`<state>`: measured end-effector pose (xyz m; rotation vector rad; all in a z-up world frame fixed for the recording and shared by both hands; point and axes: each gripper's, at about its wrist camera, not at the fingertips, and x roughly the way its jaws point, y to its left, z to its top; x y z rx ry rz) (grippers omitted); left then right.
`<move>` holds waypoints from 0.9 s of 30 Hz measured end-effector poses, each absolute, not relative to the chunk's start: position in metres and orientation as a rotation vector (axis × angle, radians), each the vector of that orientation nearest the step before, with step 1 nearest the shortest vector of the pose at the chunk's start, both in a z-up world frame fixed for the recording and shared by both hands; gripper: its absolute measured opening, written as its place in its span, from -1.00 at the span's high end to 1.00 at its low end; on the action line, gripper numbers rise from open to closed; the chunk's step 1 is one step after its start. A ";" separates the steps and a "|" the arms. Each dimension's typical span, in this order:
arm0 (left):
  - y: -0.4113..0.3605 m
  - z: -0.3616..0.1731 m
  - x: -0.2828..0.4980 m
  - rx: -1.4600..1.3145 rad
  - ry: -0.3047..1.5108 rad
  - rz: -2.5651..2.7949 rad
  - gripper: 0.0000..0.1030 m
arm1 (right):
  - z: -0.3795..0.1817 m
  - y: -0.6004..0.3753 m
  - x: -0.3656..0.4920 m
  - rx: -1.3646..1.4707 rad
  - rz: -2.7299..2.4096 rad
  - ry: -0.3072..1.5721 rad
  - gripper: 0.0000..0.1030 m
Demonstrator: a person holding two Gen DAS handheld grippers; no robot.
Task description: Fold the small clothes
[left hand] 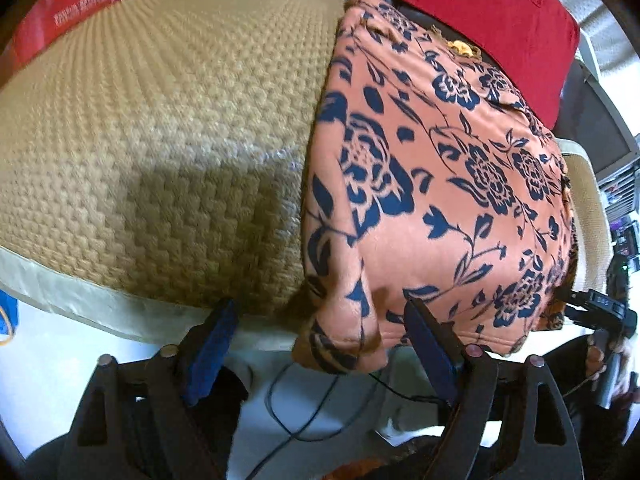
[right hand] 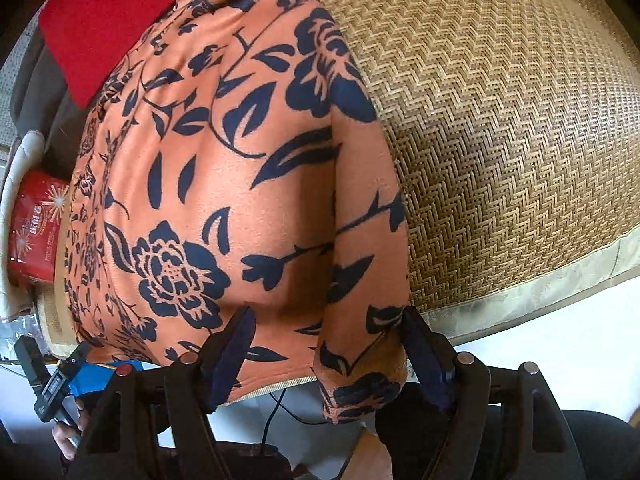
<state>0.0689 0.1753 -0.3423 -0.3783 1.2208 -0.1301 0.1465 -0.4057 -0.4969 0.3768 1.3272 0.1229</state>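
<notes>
Both grippers stand wide apart and hold nothing: the left gripper (left hand: 320, 344) and right gripper (right hand: 332, 348) each straddle a hanging corner of the orange garment with dark-blue flowers (left hand: 432, 184), which lies on the woven straw mat (left hand: 160, 120), a red cloth (left hand: 480, 12) behind it.

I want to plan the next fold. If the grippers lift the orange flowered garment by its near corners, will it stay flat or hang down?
The orange flowered garment will probably sag: its corners already droop over the edge of the woven mat. It looks thin and light, with soft creases, so it should lift easily. The mat's rough weave may drag on it if pushed.
</notes>
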 end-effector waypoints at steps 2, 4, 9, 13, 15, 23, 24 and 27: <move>0.169 -0.340 0.067 -0.343 1.212 -0.147 -0.05 | -0.503 -0.400 0.147 0.366 0.127 1.325 -0.37; 0.162 -0.336 0.068 -0.331 1.193 -0.185 0.42 | -0.504 -0.399 0.146 0.340 0.134 1.334 0.11; 0.150 -0.332 0.073 -0.301 1.182 -0.208 0.52 | -0.492 -0.389 0.136 0.314 0.220 1.318 0.79; 0.141 -0.332 0.088 -0.329 1.203 -0.226 -0.15 | -0.465 -0.395 0.124 0.349 0.316 1.258 0.82; 0.141 -0.330 0.093 -0.313 1.187 -0.224 -0.19 | -0.457 -0.403 0.123 0.386 0.344 1.234 0.82; 0.136 -0.315 0.104 -0.328 1.151 -0.291 0.82 | -0.428 -0.409 0.125 0.568 0.514 1.130 0.83; 0.138 -0.307 0.106 -0.354 1.133 -0.314 0.83 | -0.421 -0.411 0.127 0.578 0.529 1.110 0.83; 0.149 -0.279 0.117 -0.415 1.071 -0.371 0.86 | -0.391 -0.419 0.136 0.610 0.581 1.035 0.83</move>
